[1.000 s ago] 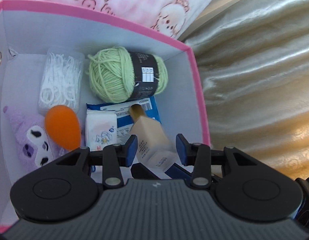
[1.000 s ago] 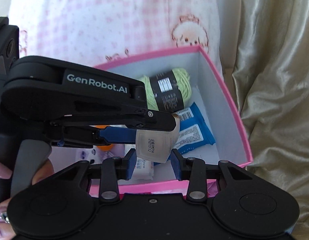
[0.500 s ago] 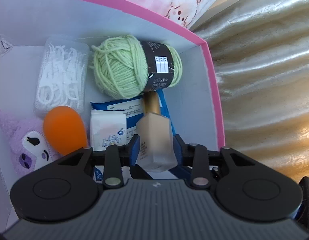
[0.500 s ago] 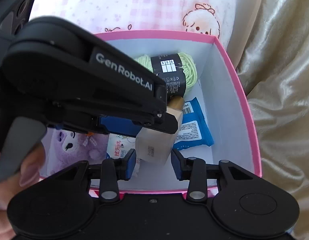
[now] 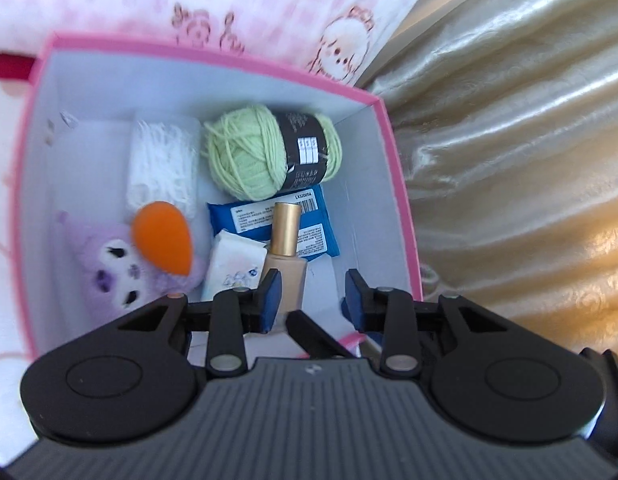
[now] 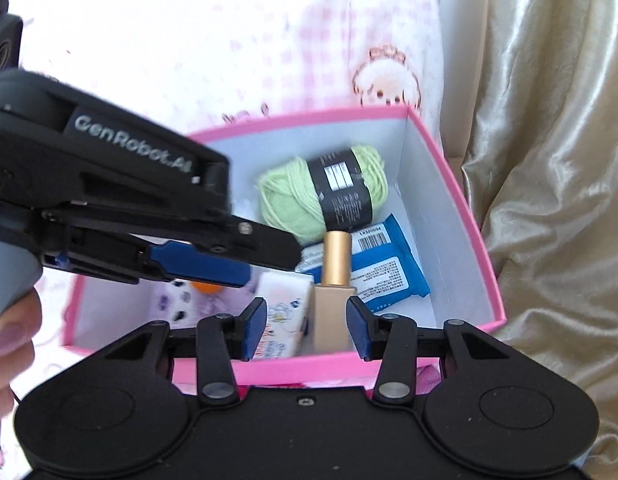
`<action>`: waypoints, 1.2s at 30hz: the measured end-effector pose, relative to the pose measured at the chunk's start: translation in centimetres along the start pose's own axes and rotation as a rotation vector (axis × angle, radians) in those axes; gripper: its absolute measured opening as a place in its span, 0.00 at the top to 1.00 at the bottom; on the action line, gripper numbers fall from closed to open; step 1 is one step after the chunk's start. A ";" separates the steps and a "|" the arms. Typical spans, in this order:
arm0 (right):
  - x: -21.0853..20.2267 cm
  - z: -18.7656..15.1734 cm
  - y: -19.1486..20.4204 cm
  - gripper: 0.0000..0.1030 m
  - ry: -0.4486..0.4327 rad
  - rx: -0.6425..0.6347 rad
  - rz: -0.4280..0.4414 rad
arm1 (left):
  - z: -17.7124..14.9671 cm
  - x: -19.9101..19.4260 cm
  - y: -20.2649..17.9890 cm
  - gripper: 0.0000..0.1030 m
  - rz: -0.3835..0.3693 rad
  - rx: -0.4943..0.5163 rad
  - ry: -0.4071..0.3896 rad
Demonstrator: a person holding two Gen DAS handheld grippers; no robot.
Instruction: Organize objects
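Note:
A beige foundation bottle (image 5: 287,268) with a gold cap lies in the pink box (image 5: 405,216), cap towards the green yarn ball (image 5: 249,152), resting on a blue wipes pack (image 5: 253,216) and a white tissue pack (image 5: 233,264). My left gripper (image 5: 313,300) hangs above the box's near side, jaws slightly apart with nothing between them. In the right wrist view the bottle (image 6: 333,316) shows between the fingers of my right gripper (image 6: 305,328). Those jaws are opening and the pads stand clear of it on both sides. The left gripper's fingertip (image 6: 269,248) sits above the box (image 6: 481,248).
The box also holds an orange sponge (image 5: 163,236), a purple plush toy (image 5: 105,268) and a clear case of floss picks (image 5: 161,160). Shiny beige cloth (image 5: 509,160) lies to the right, a pink patterned sheet (image 5: 229,0) behind. A person's hand (image 6: 9,320) grips the left handle.
The bottle has left the left gripper's pads and now lies lower, inside the box. The left gripper has risen and drawn back. The right jaws have widened.

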State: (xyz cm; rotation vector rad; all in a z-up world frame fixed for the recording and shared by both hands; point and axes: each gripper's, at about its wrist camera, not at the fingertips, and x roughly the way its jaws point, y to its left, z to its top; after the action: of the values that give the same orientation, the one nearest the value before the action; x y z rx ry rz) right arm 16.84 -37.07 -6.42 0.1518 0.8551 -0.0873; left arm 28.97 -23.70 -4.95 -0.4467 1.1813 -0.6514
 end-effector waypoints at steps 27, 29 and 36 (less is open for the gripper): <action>-15.3 -2.5 9.2 0.29 -0.161 -0.171 0.126 | -13.0 -22.9 1.4 0.60 0.281 0.127 -0.237; -15.2 -2.8 10.0 0.25 -0.164 -0.178 0.131 | -13.3 -23.4 2.2 0.58 0.294 0.118 -0.242; -13.5 -3.8 12.2 0.25 -0.124 -0.227 0.133 | -14.4 -23.9 4.2 0.58 0.336 0.110 -0.264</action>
State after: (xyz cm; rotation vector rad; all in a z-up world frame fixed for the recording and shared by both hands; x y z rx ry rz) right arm 6.86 -24.21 2.52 -0.0102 0.7239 0.1236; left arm 10.81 -4.31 4.37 -0.2246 0.9356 -0.3520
